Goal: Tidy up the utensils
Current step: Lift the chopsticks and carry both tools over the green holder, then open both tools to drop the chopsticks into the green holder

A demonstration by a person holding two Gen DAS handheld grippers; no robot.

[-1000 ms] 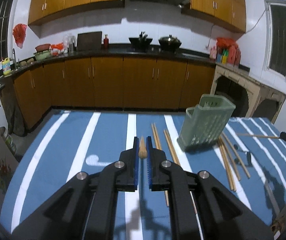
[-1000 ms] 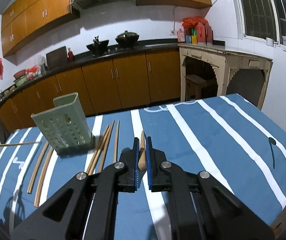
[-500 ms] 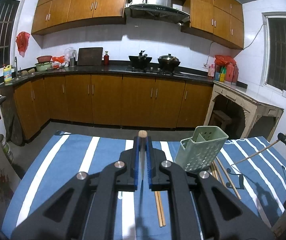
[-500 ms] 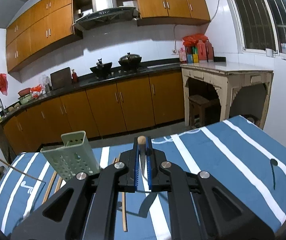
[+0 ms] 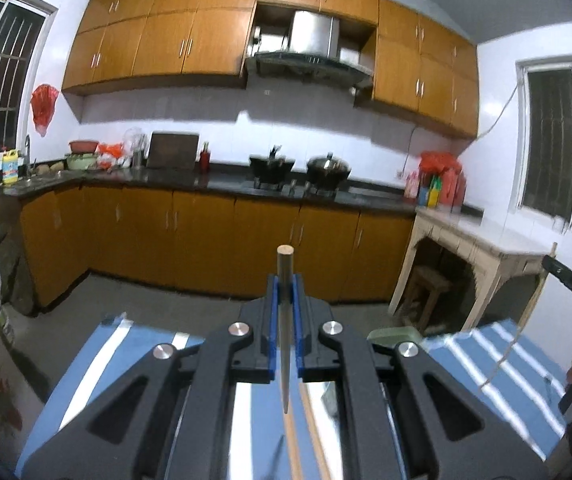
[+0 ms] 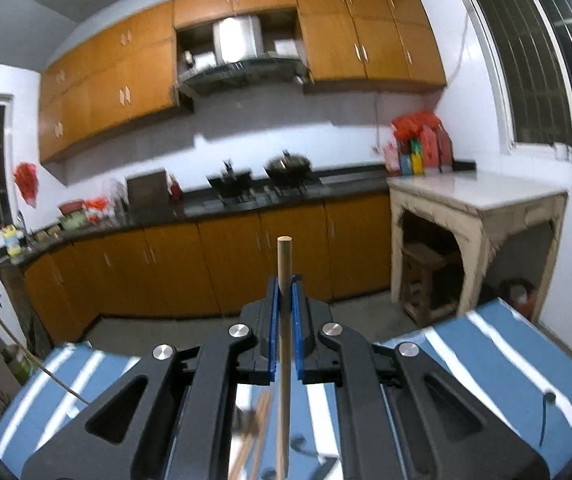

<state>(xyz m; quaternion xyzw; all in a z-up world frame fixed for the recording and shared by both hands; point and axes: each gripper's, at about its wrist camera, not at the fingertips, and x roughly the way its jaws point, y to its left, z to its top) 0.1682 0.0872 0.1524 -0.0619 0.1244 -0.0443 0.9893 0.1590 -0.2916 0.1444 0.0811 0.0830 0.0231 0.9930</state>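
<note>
holding one chopstick in each hand-held gripper, i have both lifted above the table point(image 5: 134, 344) now. my left hand-held gripper point(image 5: 284, 300) is closed on a thin wooden chopstick point(image 5: 284, 320), blue pads pressed on both sides, the blunt thick end standing out toward 12 o'clock and the pointed end hanging toward 6 o'clock. my right hand-held gripper point(image 6: 284, 300) is also closed on a chopstick point(image 6: 284, 340) in the same way, thick end up at 12 o'clock.

i judge these sticks are very light and stiff, but round and smooth, so they can turn or slip between the pads if i swing fast. the hold is near the thick end, so the long lower part may swing like a pendulum; a grip more to the middle would be steadier, i think.

more chopsticks point(image 6: 254, 436) lie on the table at about 6 o'clock under my right hand-held gripper. a small part of the green holder point(image 5: 393, 334) shows at 4 o'clock of the left pads, mostly hidden behind the fingers. to drop a stick in, the thin end should go first.
</note>
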